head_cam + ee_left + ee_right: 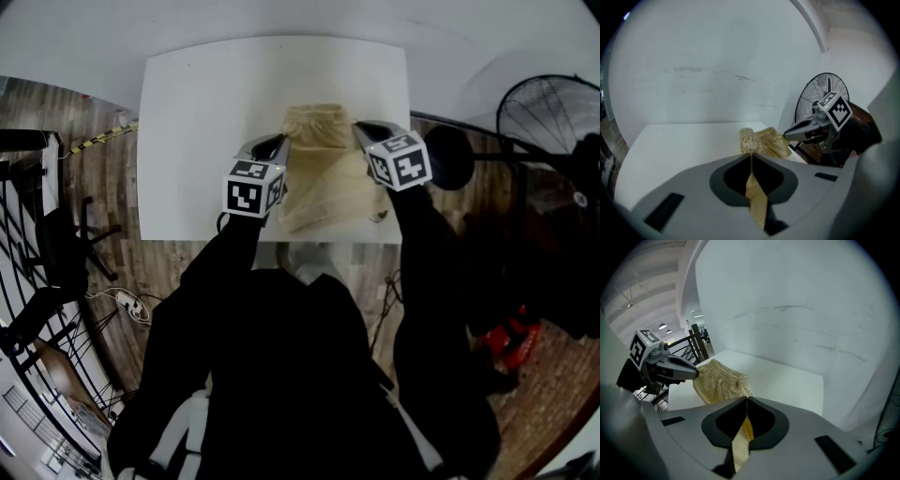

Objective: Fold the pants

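In the head view, I see the beige checked pants (323,183) on the white table (206,112), long axis running near to far, waistband at the far end. My two dark-sleeved arms reach out side by side, the left gripper (280,142) and right gripper (359,128) angled down at either edge of the cloth.

In the left gripper view, the jaws are pinched tight on a strip of the fabric.

In the right gripper view, the jaws likewise clamp a fold of it.
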A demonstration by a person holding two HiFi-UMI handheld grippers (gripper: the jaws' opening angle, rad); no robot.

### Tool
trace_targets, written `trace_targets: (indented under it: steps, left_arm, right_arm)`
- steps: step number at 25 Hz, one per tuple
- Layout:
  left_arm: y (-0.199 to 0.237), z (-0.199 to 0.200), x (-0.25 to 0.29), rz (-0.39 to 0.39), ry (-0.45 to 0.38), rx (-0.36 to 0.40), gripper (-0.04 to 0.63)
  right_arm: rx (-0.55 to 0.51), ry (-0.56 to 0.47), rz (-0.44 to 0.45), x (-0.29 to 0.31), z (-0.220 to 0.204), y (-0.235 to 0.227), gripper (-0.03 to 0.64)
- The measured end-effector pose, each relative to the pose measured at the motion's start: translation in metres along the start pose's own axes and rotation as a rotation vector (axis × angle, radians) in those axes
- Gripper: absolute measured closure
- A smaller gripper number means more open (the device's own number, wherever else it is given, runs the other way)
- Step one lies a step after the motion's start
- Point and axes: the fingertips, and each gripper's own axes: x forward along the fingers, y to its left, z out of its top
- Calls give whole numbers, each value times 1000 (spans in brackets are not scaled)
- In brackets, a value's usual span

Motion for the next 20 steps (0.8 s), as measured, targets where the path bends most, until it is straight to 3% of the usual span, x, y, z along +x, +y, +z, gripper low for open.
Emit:
trace_targets:
  steps: [11,20]
  left_arm:
    - [-40,-26,-10,-22,25,141,580]
    - [-69,-53,-11,-41,48,305,579]
  right_arm:
    - [-35,12,14,-23,-33,12,606]
    - [-62,26,6,-35,-63,20,606]
